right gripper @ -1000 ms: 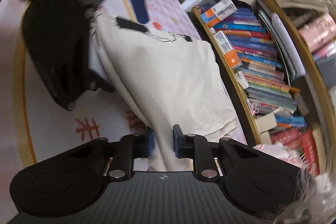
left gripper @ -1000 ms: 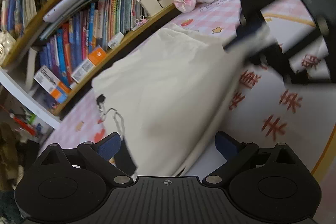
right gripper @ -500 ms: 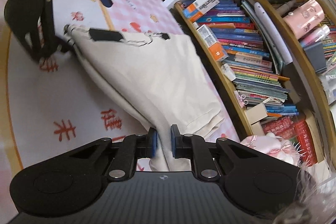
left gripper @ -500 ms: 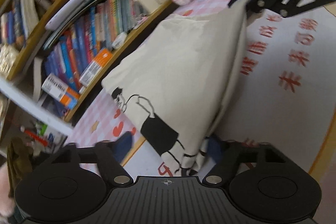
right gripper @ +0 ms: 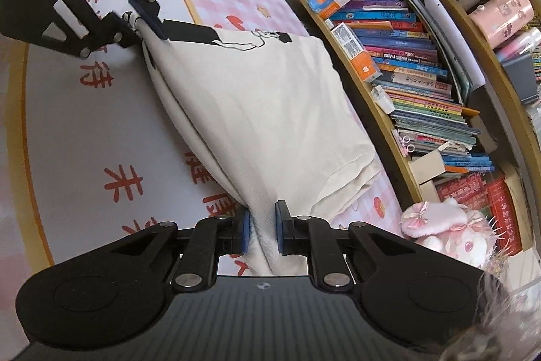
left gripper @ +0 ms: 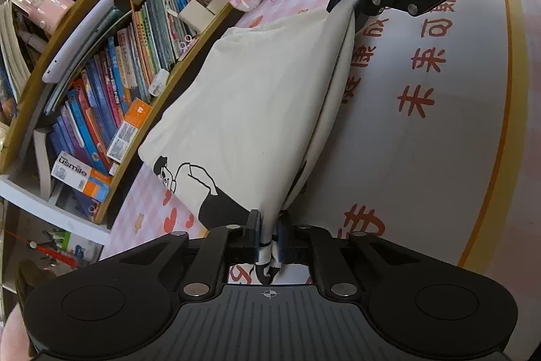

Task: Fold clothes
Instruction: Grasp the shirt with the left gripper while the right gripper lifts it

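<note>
The printed end of the cream shirt point(left gripper: 243, 110) is pinched between the closed jaws of the left gripper point(left gripper: 268, 234); its plain end is clamped in the right gripper point(right gripper: 260, 230). Stretched between both above the mat point(left gripper: 439, 158), it seems mid-fold, so an even lowering is needed next.

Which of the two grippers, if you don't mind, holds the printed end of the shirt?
The left gripper: the shirt shows black cartoon print at its jaws; fabric at the right gripper is plain cream.
</note>
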Motion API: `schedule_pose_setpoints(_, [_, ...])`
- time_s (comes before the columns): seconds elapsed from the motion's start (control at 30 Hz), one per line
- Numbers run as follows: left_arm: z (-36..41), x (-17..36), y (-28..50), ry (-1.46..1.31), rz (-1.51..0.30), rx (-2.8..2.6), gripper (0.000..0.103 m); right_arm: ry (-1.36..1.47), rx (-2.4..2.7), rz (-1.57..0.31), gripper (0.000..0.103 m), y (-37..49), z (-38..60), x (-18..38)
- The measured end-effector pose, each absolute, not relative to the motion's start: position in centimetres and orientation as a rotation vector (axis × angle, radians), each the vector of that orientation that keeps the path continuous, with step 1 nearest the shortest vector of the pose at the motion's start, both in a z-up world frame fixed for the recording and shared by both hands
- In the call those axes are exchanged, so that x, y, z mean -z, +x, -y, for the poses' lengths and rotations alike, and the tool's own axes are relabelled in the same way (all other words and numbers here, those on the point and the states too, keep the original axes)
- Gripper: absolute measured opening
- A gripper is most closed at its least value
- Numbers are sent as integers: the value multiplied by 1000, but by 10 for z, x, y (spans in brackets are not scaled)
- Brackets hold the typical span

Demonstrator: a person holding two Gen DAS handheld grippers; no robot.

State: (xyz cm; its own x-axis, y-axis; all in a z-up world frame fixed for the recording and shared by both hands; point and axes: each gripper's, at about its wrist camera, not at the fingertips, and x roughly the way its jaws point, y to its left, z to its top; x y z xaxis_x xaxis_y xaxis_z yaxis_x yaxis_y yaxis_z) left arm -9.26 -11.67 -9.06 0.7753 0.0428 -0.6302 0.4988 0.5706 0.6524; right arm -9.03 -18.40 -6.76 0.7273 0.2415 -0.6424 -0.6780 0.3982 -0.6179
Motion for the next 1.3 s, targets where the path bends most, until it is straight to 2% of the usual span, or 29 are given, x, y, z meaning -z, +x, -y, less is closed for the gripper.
schedule_pose_setpoints(0.43, [118, 34, -140, 879, -665, 337, 4, -871, -762, -633, 9, -115, 199, 30])
schedule_pose_setpoints(0.73, [113, -7, -192, 734, -654, 297, 4, -738, -856, -666, 9, -161, 222, -15])
schedule_pose_setpoints(1.03, [99, -53, -192, 504, -597, 219, 4, -712, -801, -512, 8, -190, 232, -62])
schedule_pose_setpoints(1.3, [98, -82, -152, 449, -482, 153, 4, -717, -698, -396, 8, -172, 236, -88])
